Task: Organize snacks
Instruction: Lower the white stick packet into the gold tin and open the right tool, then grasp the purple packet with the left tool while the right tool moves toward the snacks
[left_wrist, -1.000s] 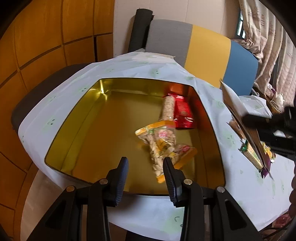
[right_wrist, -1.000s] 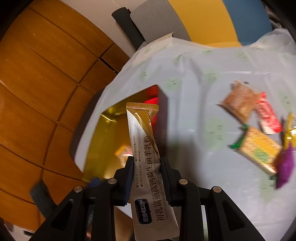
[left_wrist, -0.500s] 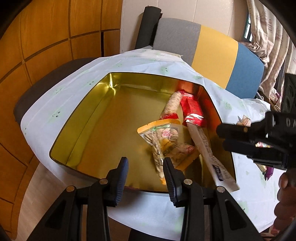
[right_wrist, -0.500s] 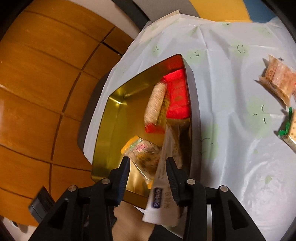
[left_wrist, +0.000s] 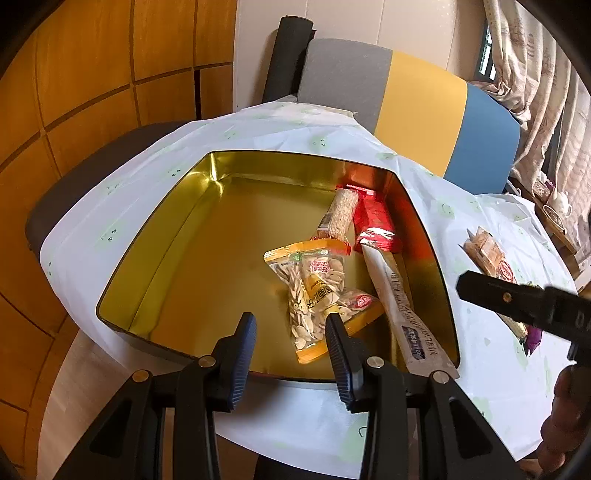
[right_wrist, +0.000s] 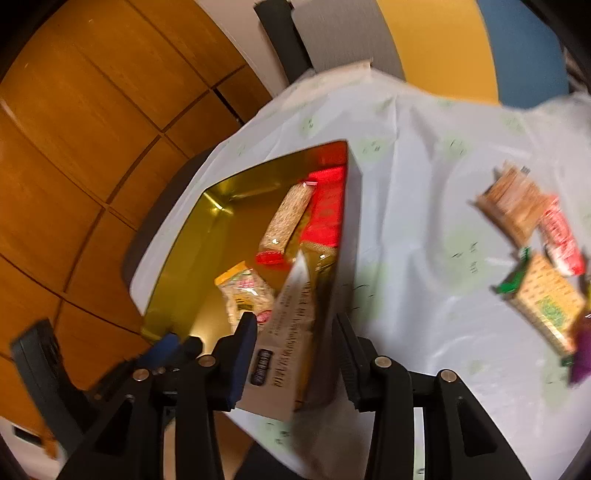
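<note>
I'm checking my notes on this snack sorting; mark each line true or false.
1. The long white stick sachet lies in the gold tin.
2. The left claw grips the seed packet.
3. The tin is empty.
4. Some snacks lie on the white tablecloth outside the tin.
1. True: the long white stick sachet lies along the right wall of the gold metal tin, its near end poking over the rim.
2. False: the left claw is empty; the clear packet of pale seeds lies in the tin.
3. False: it also holds a red wrapper and a beige bar.
4. True: a brown packet and others lie on the white tablecloth.
</note>
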